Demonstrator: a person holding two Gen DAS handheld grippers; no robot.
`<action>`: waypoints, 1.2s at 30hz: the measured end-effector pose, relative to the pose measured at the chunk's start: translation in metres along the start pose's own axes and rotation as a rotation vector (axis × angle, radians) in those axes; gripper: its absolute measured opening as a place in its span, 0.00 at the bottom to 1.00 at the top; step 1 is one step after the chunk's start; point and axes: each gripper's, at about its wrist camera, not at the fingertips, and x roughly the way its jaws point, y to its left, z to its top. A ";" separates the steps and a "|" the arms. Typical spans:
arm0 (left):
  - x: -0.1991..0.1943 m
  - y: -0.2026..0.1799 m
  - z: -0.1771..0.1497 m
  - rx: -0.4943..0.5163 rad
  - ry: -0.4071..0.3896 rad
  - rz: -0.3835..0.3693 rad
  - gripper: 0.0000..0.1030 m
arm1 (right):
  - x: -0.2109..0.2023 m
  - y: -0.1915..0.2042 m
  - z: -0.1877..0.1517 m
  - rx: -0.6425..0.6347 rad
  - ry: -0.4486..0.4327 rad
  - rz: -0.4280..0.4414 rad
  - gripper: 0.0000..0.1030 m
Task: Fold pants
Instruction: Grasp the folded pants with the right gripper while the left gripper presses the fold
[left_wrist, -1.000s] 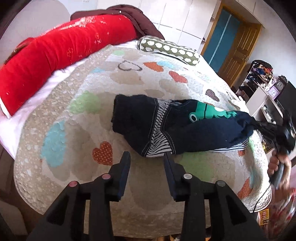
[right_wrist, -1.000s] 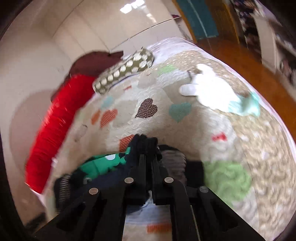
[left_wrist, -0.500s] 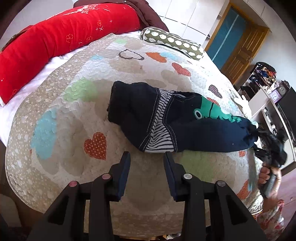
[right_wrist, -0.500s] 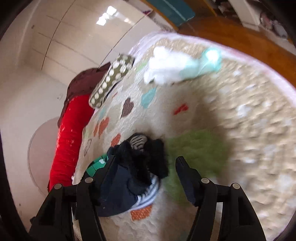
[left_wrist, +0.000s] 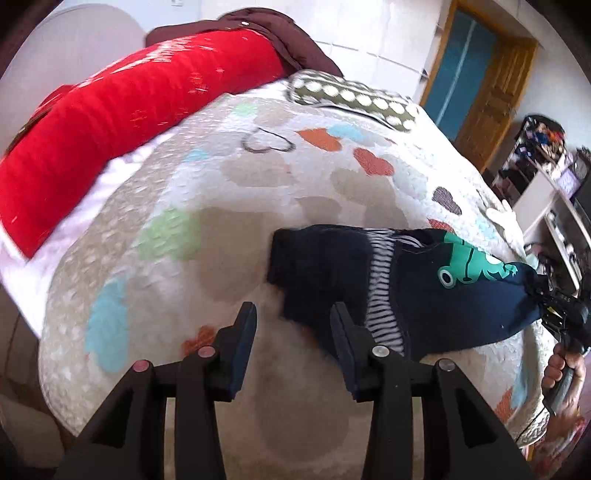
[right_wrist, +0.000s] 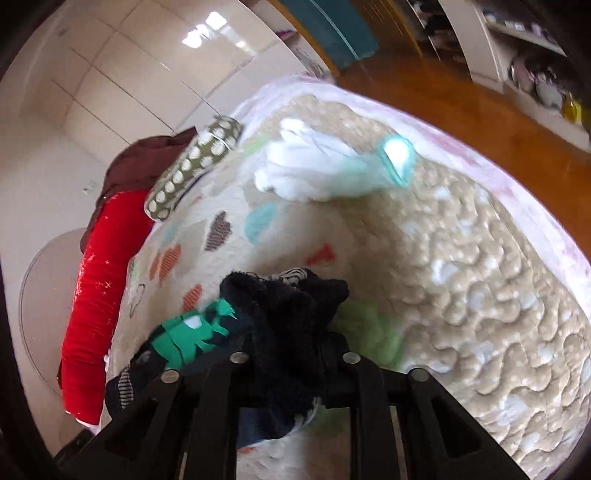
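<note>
R fingers (right_wrist: 258, 354) just closing on pants (right_wrist: 288, 314) end

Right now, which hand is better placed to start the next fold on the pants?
Right. The right tool is closed around the bunched end of the pants, its jaws having just closed. The left tool is open and empty above the quilt, beside the other end.
</note>
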 end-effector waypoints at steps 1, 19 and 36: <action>0.007 -0.008 0.003 0.015 0.010 -0.015 0.39 | 0.002 -0.002 0.000 0.011 0.006 -0.007 0.31; 0.102 0.000 0.047 0.081 0.079 0.109 0.39 | -0.084 -0.011 -0.018 -0.061 -0.143 -0.131 0.54; 0.069 -0.261 0.047 0.413 0.162 -0.391 0.55 | -0.065 -0.023 -0.057 -0.025 -0.104 0.001 0.61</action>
